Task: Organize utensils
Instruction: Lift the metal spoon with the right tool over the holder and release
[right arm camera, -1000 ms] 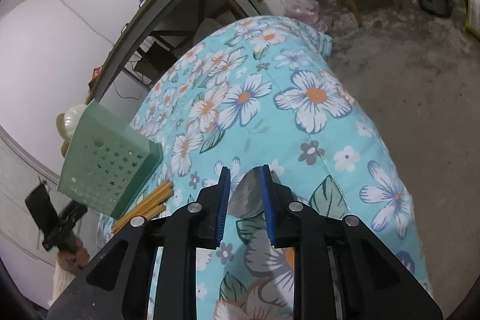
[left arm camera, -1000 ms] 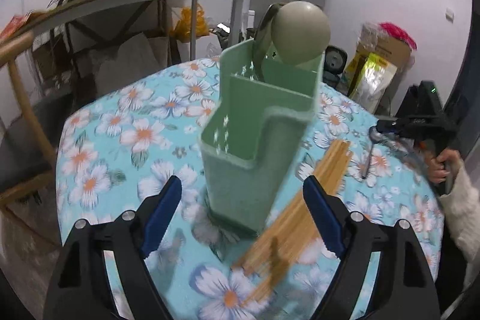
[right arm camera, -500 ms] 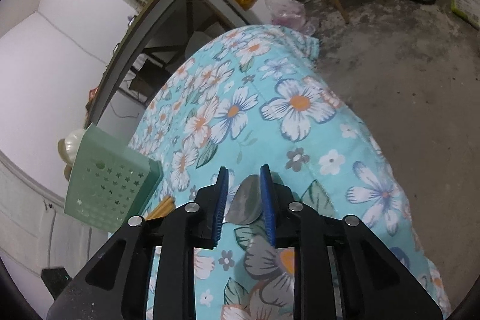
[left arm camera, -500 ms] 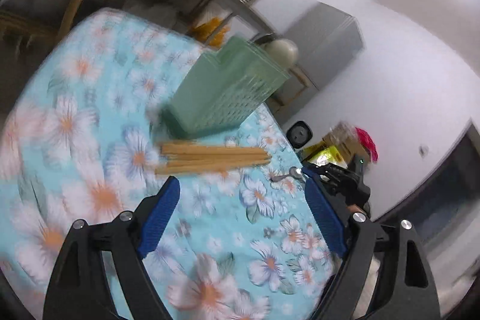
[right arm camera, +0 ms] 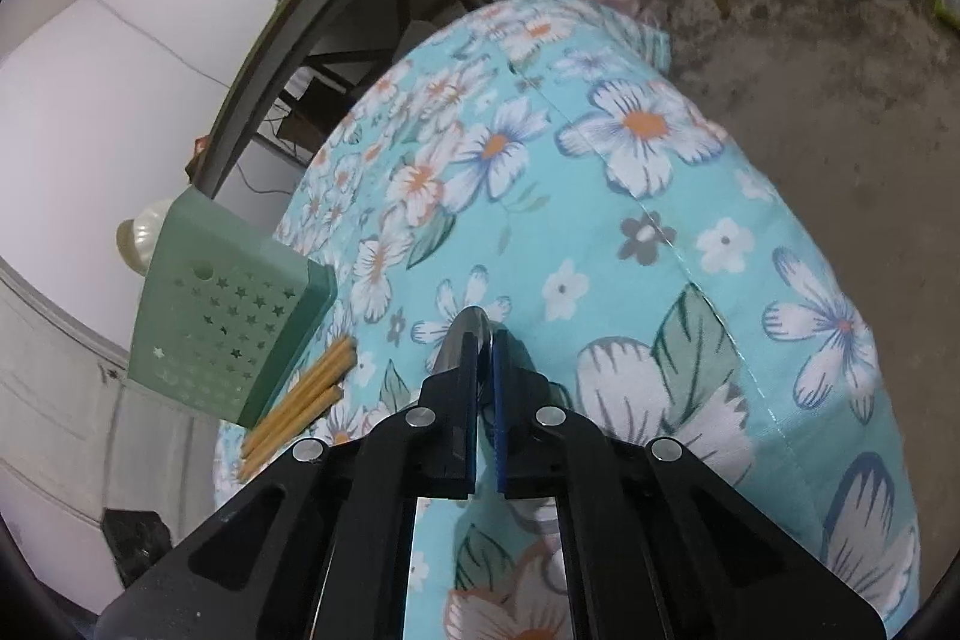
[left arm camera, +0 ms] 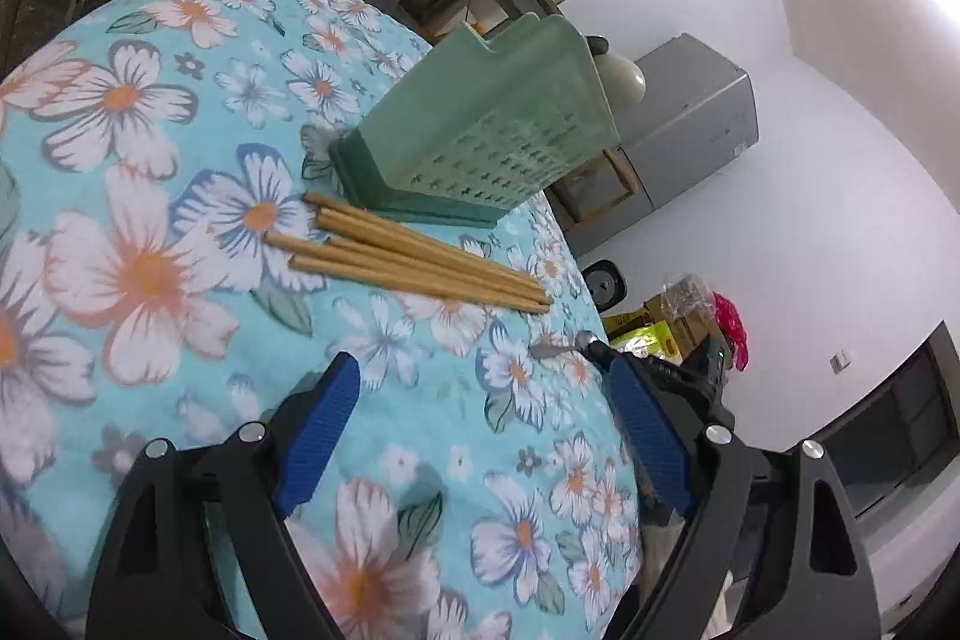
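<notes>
A metal spoon [right arm camera: 465, 340] is clamped in the right gripper [right arm camera: 485, 370] near the floral tablecloth's [right arm camera: 600, 232] edge. Wooden chopsticks [left arm camera: 414, 259] lie just beside the green perforated utensil holder [left arm camera: 480, 130]. The left gripper [left arm camera: 480, 436] hovers, jaws apart, over bare cloth.

A: Tablecloth [left arm camera: 180, 232] reads as soft matt cloth, floral print. Chopsticks [left arm camera: 420, 262] plain wood, unvarnished look.

B: Green holder [left arm camera: 480, 142] is matt plastic with star-shaped perforations. Spoon [right arm camera: 465, 340] in the right gripper [right arm camera: 485, 370] is shiny metal. Pads [left arm camera: 318, 430] ribbed blue rubbery stuff, gripper frames black plastic.
</notes>
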Demonstrator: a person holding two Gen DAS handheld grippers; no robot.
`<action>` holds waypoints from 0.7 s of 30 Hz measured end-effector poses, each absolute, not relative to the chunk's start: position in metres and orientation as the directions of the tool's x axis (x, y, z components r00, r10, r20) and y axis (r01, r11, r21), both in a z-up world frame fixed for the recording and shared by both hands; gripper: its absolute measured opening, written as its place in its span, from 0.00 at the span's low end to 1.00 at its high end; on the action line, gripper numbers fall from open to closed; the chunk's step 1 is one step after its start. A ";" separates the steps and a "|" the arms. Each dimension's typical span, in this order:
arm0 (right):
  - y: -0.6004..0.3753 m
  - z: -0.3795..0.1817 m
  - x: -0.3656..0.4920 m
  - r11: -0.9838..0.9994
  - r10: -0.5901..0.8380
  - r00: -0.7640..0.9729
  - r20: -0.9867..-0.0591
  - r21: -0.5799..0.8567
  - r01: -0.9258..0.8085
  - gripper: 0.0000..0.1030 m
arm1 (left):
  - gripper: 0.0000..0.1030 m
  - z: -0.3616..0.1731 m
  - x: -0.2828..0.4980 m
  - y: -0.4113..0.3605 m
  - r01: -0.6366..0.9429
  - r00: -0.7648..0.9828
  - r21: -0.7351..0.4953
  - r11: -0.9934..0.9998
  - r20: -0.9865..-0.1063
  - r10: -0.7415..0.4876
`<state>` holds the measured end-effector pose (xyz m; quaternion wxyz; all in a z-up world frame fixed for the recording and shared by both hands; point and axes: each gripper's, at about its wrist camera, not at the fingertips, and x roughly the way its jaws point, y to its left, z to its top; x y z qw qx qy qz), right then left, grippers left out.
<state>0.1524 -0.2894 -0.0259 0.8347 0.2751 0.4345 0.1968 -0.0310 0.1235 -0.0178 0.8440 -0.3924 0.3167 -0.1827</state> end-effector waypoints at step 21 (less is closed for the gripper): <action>-0.244 0.111 0.094 0.703 0.638 0.703 -0.315 0.611 -0.364 0.01 | 0.80 -0.023 -0.025 0.112 0.068 0.720 -0.698 0.713 -0.460 -0.520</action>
